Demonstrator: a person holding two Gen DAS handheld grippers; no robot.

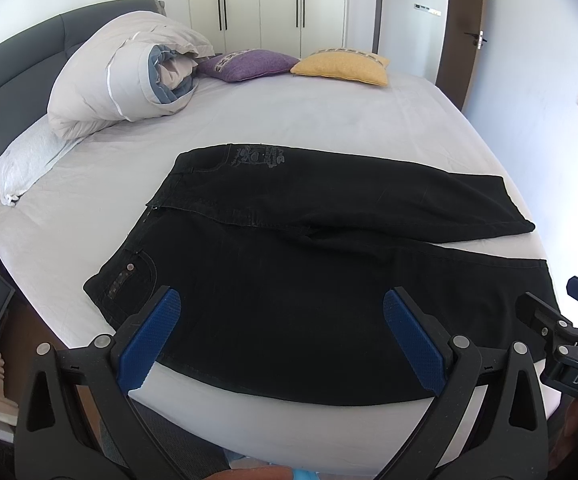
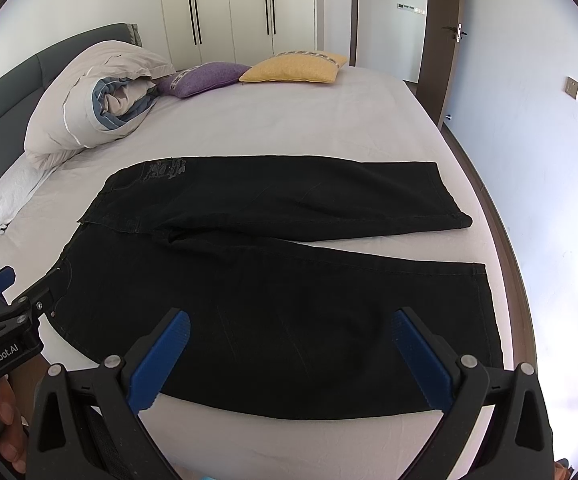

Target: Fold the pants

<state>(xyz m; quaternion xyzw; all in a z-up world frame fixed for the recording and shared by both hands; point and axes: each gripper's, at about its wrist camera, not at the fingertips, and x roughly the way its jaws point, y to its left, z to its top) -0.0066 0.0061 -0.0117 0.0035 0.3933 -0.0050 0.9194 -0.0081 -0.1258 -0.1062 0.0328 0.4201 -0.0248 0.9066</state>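
Across the bed (image 1: 329,120) black pants (image 1: 289,280) lie flat, legs splayed rightward; my left gripper (image 1: 281,336) and right gripper (image 2: 289,356) hover spread wide, empty, ready to pinch the near edge.

Both wrist views face across the bed (image 1: 329,120), near, sharing it.

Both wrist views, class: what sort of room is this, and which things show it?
A bedroom, most likely. A wide bed with a padded headboard holds a rolled duvet, and a white built-in wardrobe stands behind. Black pants lie spread on it.
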